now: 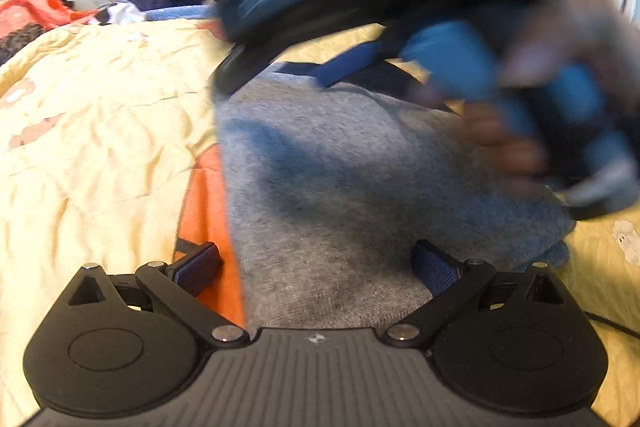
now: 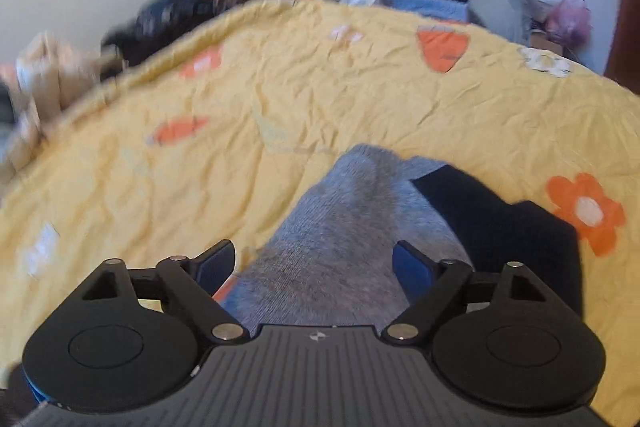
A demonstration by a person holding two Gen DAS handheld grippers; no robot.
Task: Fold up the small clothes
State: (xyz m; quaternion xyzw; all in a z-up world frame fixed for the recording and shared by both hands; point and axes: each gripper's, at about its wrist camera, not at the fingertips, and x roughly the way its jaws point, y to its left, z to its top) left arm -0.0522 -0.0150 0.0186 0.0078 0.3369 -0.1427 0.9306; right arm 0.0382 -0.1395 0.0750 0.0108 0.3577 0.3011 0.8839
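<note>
Looking along both sets of fingers, you have the grey garment (image 2: 344,251) lying on the yellow quilt (image 2: 320,99) directly ahead of each tool, so neither needs to swing sideways to reach it. Your right gripper (image 2: 316,267) stands wide apart, with cloth showing between its pads but nothing pinched; your left gripper (image 1: 316,267) is likewise spread wide over the near edge of the same piece, holding nothing. From the right wrist view the garment's long axis runs away from you, narrowing to a rounded far end, with a dark navy part (image 2: 500,227) lying along its right side. In the left wrist view your right hand (image 1: 560,87) and its tool cross blurred above the far part of the cloth, so the left gripper seems nearer the near hem and the right nearer the far end. The fabric looks like soft, fuzzy knit, lying mostly flat, and will likely bunch if dragged.
</note>
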